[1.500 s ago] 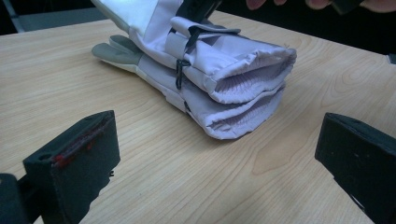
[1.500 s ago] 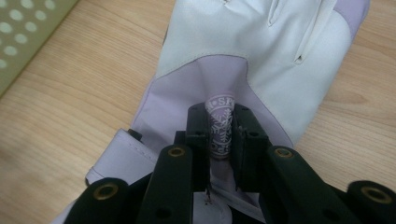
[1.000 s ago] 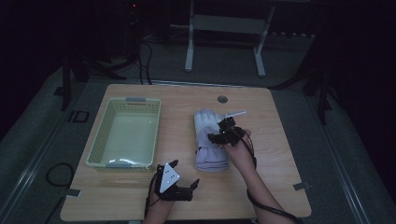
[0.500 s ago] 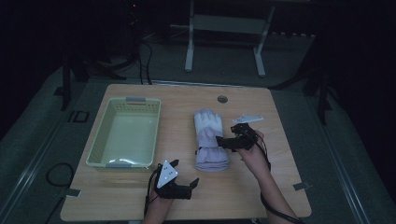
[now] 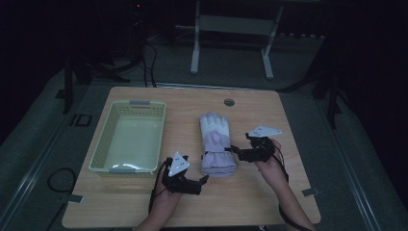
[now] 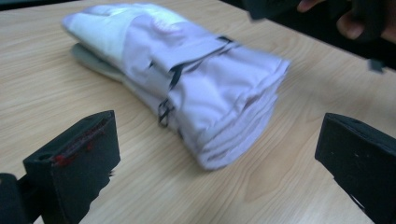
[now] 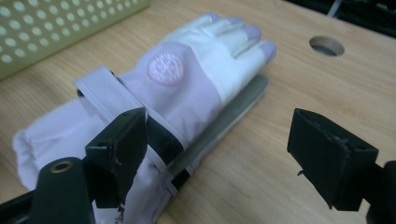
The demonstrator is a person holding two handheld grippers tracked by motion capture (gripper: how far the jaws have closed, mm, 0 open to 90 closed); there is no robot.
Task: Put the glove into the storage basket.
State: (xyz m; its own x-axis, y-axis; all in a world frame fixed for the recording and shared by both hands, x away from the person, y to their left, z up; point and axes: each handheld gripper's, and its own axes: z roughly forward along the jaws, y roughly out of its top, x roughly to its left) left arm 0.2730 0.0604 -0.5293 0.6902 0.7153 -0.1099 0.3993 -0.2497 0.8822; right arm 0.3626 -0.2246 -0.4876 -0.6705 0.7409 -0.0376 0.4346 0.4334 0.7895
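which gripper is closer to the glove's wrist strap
The right gripper, beside the glove at its strap; the left gripper sits below the cuff.

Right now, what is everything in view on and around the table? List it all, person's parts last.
table: 1, light wood, centre of the high view.
basket: 1, pale green, perforated, on the table's left half; looks empty.
gloves: apparently 2 stacked, white and lilac with a round badge, mid-table right of the basket, fingers pointing away from the person.
hole: 1, round, in the table near its far edge.
stand: 1, light grey, on the floor beyond the table.
left gripper: 1, black, open, near the gloves' cuff end.
right gripper: 1, black, open, at the gloves' right side.
forearms: 2, entering from the bottom edge.
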